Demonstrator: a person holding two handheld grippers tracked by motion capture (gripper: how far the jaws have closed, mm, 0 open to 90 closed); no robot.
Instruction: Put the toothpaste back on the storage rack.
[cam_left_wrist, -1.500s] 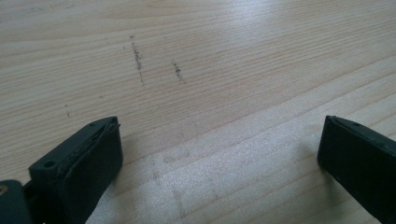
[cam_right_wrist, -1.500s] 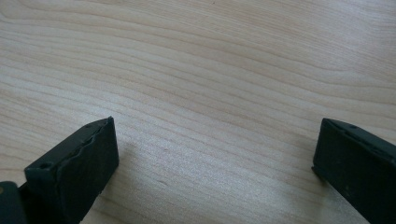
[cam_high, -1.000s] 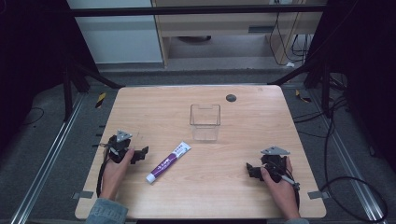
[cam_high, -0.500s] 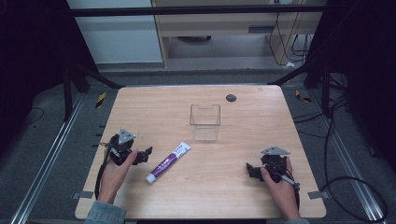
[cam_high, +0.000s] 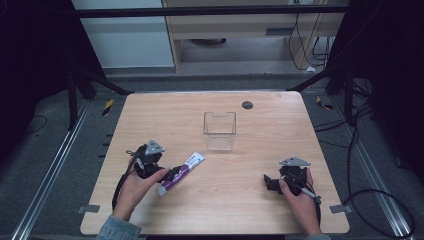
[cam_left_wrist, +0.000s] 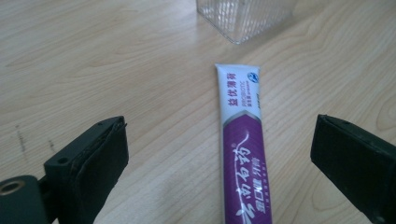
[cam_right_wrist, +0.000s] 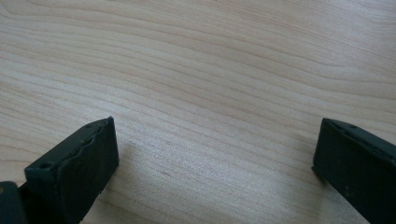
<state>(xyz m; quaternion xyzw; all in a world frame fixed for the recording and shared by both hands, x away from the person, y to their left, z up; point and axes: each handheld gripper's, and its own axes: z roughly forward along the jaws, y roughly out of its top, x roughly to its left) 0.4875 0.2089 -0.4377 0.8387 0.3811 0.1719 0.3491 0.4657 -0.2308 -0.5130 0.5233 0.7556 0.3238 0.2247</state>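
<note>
A purple and white toothpaste tube (cam_high: 181, 172) lies flat on the wooden table (cam_high: 250, 210), left of centre. My left gripper (cam_high: 173, 174) is open and straddles the tube's purple lower half. In the left gripper view the tube (cam_left_wrist: 243, 149) runs up between the two black jaws of the left gripper (cam_left_wrist: 219, 158), touching neither. A clear plastic box (cam_high: 219, 130) stands upright at the table's middle, beyond the tube; its corner (cam_left_wrist: 243, 18) shows at the top of the left gripper view. My right gripper (cam_high: 270, 182) rests open at the right front, and between its jaws (cam_right_wrist: 215, 158) lies bare wood.
A small dark round spot (cam_high: 247, 105) sits near the table's far edge. Cables (cam_high: 350, 150) trail over the floor to the right of the table. A strip of wood separates the two hands.
My left gripper has slid right, toward the toothpaste tube, and now has the tube between its jaws. The right gripper has stayed put.
</note>
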